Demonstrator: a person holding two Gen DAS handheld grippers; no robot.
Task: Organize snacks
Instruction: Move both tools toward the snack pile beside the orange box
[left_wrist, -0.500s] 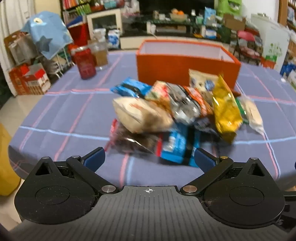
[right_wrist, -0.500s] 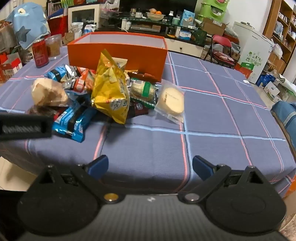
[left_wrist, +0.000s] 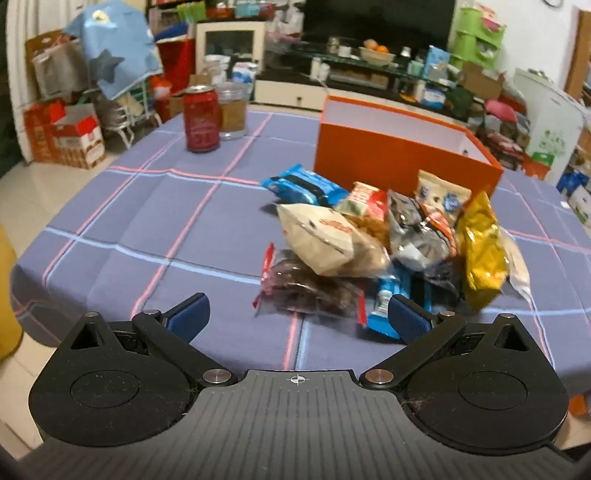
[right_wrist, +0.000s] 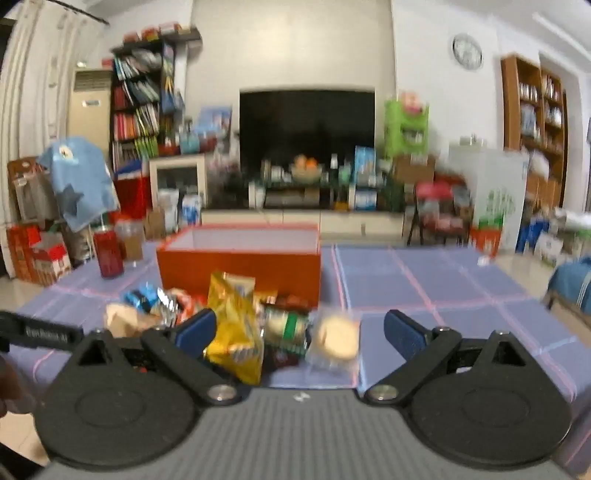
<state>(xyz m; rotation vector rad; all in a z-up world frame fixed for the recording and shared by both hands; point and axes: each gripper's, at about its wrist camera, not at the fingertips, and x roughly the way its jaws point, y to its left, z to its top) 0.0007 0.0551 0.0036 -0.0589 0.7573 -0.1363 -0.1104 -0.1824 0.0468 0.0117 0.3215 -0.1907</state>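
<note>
Cluttered living room is showing behind: dark television (right_wrist: 306, 123), bookshelves, stacked cartons. Counter (left_wrist: 155, 206) is wearing a purple cloth with pink and pale-blue grid lines.

Orange box (left_wrist: 399, 162) is sitting open-topped toward the far side of the counter, white inside; no contents are showing from these angles. Snack pile (left_wrist: 376, 251) is lying just in front of it, packets overlapping and touching:
- blue wrapped pack (left_wrist: 303, 184) at the far left edge of the pile
- tan paper bag (left_wrist: 321, 240) leaning over a clear packet of dark pieces (left_wrist: 306, 288)
- yellow crinkled bag (left_wrist: 480, 254) standing tilted at the right side
- round pale biscuit in clear wrap (right_wrist: 338, 338) lying at the right end, seen in the right wrist view, which is blurred

Red can (left_wrist: 201, 118) and a clear jar (left_wrist: 232, 110) are standing side by side at the far left of the counter, well apart from the pile.

Left tongs (left_wrist: 297, 317) are gaping wide, holding nothing, hovering near the pile's front edge and pointing steeply down. Right tongs (right_wrist: 299, 330) are also spread fully, holding nothing, aiming almost level toward the yellow bag and the biscuit.
</note>
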